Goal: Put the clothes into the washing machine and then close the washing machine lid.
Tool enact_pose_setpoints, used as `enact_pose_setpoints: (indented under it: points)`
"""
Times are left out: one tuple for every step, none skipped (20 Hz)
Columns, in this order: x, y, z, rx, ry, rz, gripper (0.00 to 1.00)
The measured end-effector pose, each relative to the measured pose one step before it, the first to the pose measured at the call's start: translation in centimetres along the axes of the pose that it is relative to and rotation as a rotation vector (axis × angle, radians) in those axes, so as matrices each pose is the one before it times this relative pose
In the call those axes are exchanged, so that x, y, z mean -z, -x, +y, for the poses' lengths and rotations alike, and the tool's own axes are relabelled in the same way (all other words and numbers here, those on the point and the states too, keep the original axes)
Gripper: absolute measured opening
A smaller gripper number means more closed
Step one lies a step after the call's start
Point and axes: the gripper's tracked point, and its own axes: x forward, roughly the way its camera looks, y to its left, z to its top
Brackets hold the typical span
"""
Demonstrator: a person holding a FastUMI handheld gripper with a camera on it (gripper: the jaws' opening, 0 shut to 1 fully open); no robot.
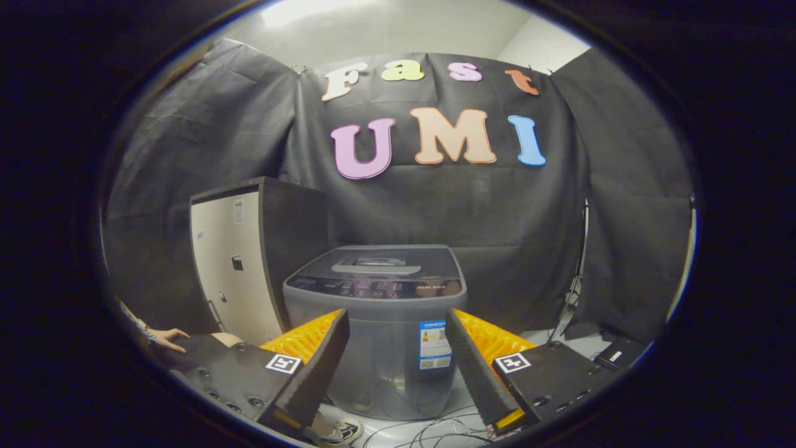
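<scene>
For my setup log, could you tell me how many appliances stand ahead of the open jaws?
2: the washing machine just beyond the gripper, lid shut, and a cabinet-like unit beside it.

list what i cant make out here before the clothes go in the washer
- Inside of the washing machine: gripper view, its lid lies shut over the tub.
- Panel buttons: too small to tell apart.
- Sticker on the front: too small.
- Person's hand: arm hidden behind the finger mount.
- Shoe: partly covered by a finger.
- Gripper: open, holding nothing, the washer just ahead.
</scene>
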Motion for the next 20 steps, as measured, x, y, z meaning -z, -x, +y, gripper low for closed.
enact_pose_setpoints:
  points:
    - [0.134,0.326,0.1,0.00027,0.00202,0.0018,0.97]
    - [-0.317,0.025,-0.053,-0.00448,-0.00047,-0.01253,0.97]
    - [-0.139,0.099,0.09,-0.00309,0.00006,-0.00622,0.97]
    - [-0.18,0.213,0.108,0.00147,0.00334,-0.00693,0.97]
    - [-0.078,0.086,0.125,-0.00163,0.00525,-0.00838,0.97]
    - [-0.19,0.279,0.054,-0.00116,0.002,-0.01345,0.97]
    - [-0.142,-0.022,-0.22,0.00261,-0.00749,-0.0099,0.97]
    - [0.242,0.144,0.174,-0.00491,0.00235,0.0031,0.97]
    - [-0.028,-0.28,0.301,-0.00959,0.00232,0.00235,0.97]
    - [0.003,0.015,0.125,-0.00331,-0.00006,0.00286,0.97]
    - [0.016,0.186,-0.029,-0.00051,-0.00126,-0.00225,0.96]
    - [-0.085,-0.014,-0.047,-0.00123,0.00001,-0.00047,0.97]
    - [0.084,0.033,0.087,0.00003,0.00008,0.0028,0.97]
    - [-0.12,0.217,-0.037,0.00006,-0.00054,-0.00828,0.97]
    - [0.075,-0.08,0.026,0.00101,-0.00249,0.00478,0.97]
    - [0.022,-0.037,0.005,-0.00188,0.00361,0.00024,0.97]
    - [-0.038,-0.022,0.102,-0.00497,-0.00233,-0.00179,0.97]
    - [-0.006,-0.02,0.023,-0.00021,-0.00096,0.00131,0.97]
    - [0.043,0.029,0.087,-0.00245,0.00149,-0.00093,0.97]
    - [-0.092,-0.011,0.081,-0.00682,-0.00179,-0.0006,0.97]
